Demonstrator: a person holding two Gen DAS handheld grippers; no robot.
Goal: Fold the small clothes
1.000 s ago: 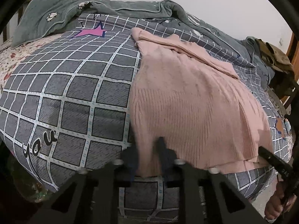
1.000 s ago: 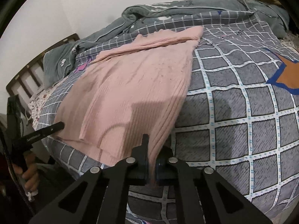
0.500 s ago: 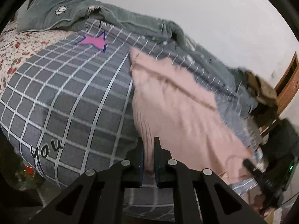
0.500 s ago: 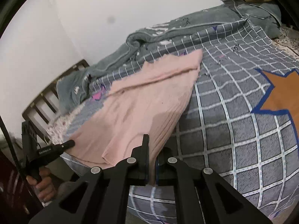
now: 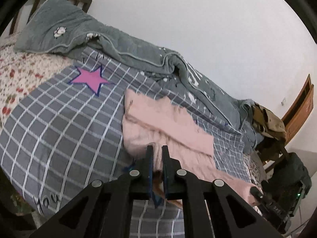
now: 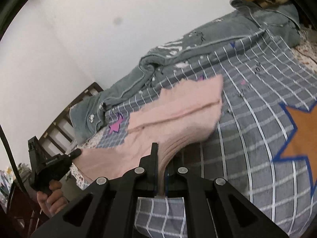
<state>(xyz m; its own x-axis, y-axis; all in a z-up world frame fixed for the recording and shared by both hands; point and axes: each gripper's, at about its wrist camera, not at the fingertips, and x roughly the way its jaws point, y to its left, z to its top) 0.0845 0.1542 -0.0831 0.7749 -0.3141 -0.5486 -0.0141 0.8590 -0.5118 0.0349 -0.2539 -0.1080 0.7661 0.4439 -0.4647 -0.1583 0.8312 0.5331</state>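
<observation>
A pink knit sweater (image 5: 168, 123) lies on a grey checked bedspread (image 5: 59, 123). Its near hem is lifted off the bed at both corners. My left gripper (image 5: 157, 150) is shut on the hem's left corner. My right gripper (image 6: 161, 158) is shut on the right corner, and the sweater (image 6: 178, 111) hangs in a taut sheet between the two. The right gripper shows at the lower right of the left wrist view (image 5: 257, 193). The left gripper, with the hand holding it, shows at the left of the right wrist view (image 6: 76, 152).
A rumpled grey-green blanket (image 5: 138, 51) runs along the wall behind the sweater. A wooden headboard (image 6: 65, 123) stands at the bed's left end. A chair with brown clothes (image 5: 267, 123) stands at the right end. A floral sheet (image 5: 17, 73) covers the bed's left part.
Both grippers have risen and moved forward over the bed, lifting the sweater's near hem off the bedspread. The left gripper closed on the hem between the earliest frame and the middle one.
</observation>
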